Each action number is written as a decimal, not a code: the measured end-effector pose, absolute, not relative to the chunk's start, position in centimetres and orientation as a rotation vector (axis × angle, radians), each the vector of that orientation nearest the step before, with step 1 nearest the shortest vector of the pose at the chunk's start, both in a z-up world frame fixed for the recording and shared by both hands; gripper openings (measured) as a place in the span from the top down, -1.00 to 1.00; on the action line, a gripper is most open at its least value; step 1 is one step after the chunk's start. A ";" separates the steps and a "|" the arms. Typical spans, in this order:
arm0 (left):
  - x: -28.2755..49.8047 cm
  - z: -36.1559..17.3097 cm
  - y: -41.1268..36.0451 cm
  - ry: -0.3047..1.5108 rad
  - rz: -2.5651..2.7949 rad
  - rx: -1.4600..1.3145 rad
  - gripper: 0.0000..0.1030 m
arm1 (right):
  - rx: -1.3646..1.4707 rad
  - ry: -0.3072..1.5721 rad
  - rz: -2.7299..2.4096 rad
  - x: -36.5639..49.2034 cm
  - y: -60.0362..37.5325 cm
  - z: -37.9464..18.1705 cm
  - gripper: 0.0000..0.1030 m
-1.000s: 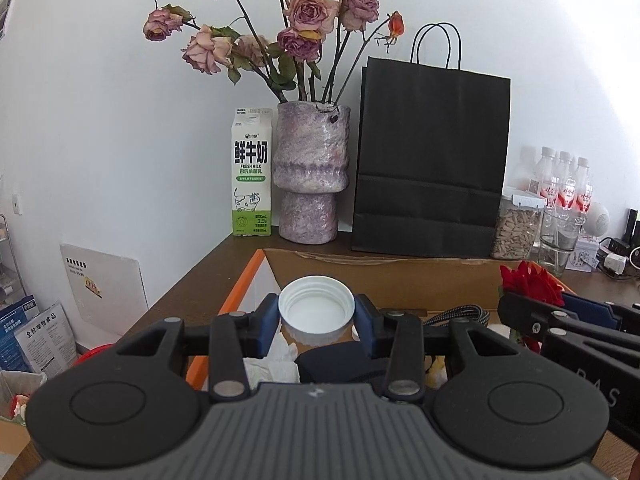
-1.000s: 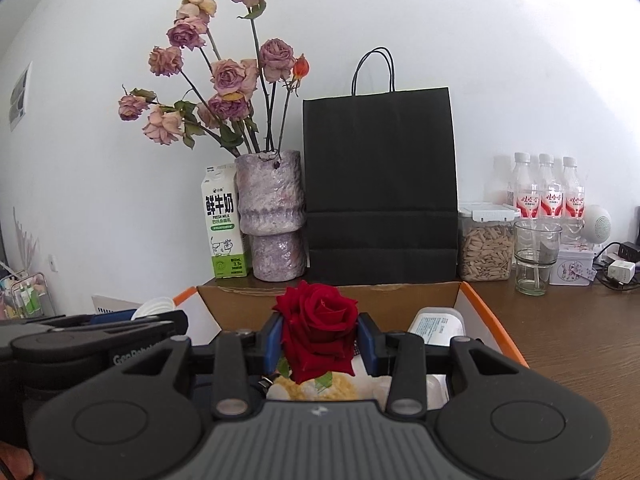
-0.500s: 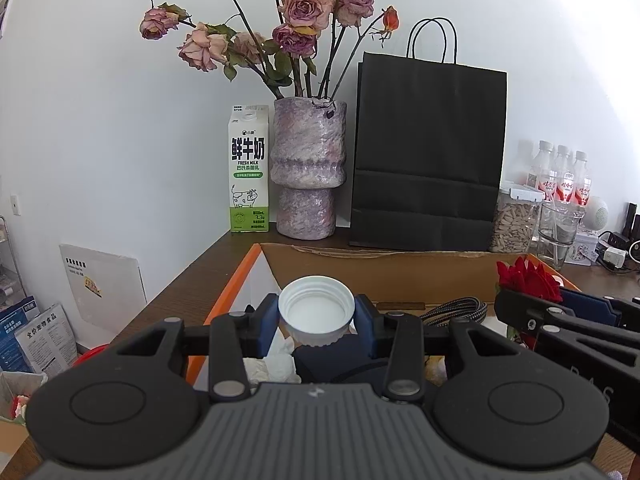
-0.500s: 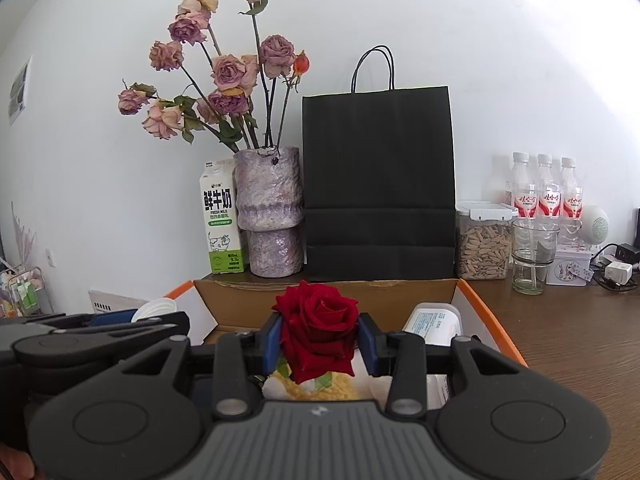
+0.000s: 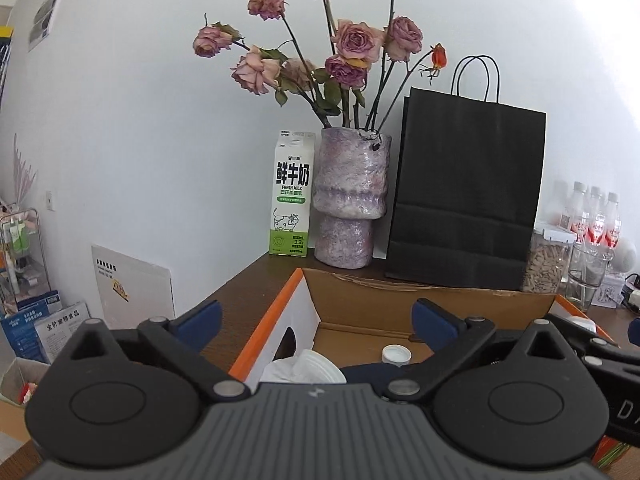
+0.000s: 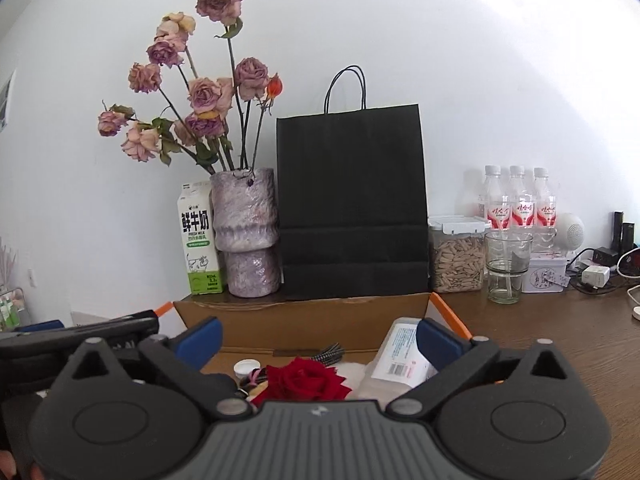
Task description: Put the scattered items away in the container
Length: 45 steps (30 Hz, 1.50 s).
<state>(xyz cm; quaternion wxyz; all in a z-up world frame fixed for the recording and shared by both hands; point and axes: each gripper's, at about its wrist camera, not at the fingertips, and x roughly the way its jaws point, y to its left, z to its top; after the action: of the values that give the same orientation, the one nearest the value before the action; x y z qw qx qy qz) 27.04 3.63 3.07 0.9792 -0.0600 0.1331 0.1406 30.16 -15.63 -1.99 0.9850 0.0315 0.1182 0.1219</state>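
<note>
Left gripper [image 5: 316, 326]: jaws spread wide with nothing between them; half a second ago they pinched the white lid, which is gone from the blue pads.
White lid [image 5: 310, 368]: lies tilted in the box just below and behind the left jaws, partly hidden by the gripper body, on crumpled white tissue.
Small white cap [image 5: 396, 355]: on the box floor, below the jaws and towards the right pad.
Right gripper [image 6: 320, 338]: jaws also wide apart and empty; earlier they were closed on the red rose.
Red rose [image 6: 306, 380]: released, resting in the box below the right jaws, near their midline, bloom facing up.
White packet [image 6: 400, 360]: in the box just inside the right pad, leaning against the right wall.
Cardboard box [image 6: 304, 314]: orange-edged, open beneath and ahead of both pairs of jaws, holding all the items above.
Beyond the jaws: milk carton [image 5: 291, 194], vase [image 5: 350, 200] of dried roses and black paper bag [image 6: 352, 204] stand behind the box against the wall, unchanged.
</note>
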 end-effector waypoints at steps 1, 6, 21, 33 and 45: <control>27.1 3.0 3.6 0.271 0.289 -0.119 -1.00 | 0.060 0.236 0.238 30.1 -15.6 -2.0 -1.00; 27.2 2.9 3.7 0.284 0.292 -0.122 -1.00 | 0.057 0.239 0.235 30.2 -15.6 -2.1 -1.00; 27.4 2.7 3.6 0.298 0.284 -0.123 -1.00 | 0.050 0.238 0.229 30.1 -15.4 -2.2 -1.00; 27.4 2.8 3.7 0.296 0.289 -0.124 -1.00 | 0.046 0.233 0.236 29.8 -15.3 -2.2 -1.00; 27.3 2.7 3.7 0.299 0.290 -0.124 -1.00 | 0.039 0.232 0.239 29.7 -15.1 -2.2 -1.00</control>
<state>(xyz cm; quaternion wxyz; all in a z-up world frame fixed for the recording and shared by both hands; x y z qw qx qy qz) 27.32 3.75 2.67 0.9765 -0.0615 0.1483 0.1438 29.65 -15.12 -2.23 0.9860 0.0196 0.1155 0.1190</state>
